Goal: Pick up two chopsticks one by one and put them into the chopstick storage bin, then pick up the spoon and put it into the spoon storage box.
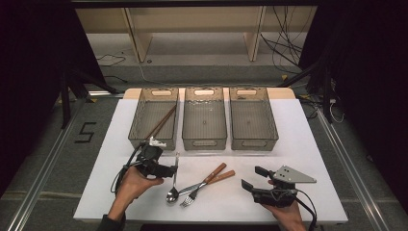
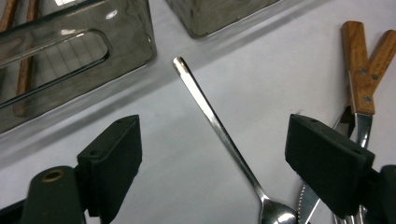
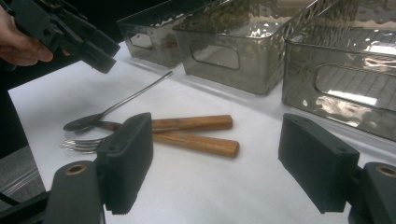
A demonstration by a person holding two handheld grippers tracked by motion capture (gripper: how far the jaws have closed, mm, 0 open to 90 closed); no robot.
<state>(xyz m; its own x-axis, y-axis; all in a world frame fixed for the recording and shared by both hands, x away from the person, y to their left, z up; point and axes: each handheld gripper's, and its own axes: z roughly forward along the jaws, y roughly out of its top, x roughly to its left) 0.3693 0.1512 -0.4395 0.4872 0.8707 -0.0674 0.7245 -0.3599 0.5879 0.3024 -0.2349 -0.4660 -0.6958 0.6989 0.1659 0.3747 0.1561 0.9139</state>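
A steel spoon (image 1: 173, 185) lies on the white table (image 1: 308, 144), its bowl toward the front edge. My left gripper (image 1: 173, 163) hovers over the spoon's handle (image 2: 205, 107), open, with one jaw on either side and neither touching it. Right of the spoon lie a fork (image 3: 79, 144) and a knife (image 3: 191, 122), both with wooden handles (image 1: 219, 174) that cross. My right gripper (image 1: 255, 176) is held open near the front right, pointing at the cutlery with nothing between its jaws.
Three grey see-through bins stand in a row at the back: left (image 1: 137, 115), middle (image 1: 204, 142), right (image 1: 253, 143). Wooden chopsticks (image 1: 161, 122) lie in the left bin. Bare table lies between the bins and the cutlery.
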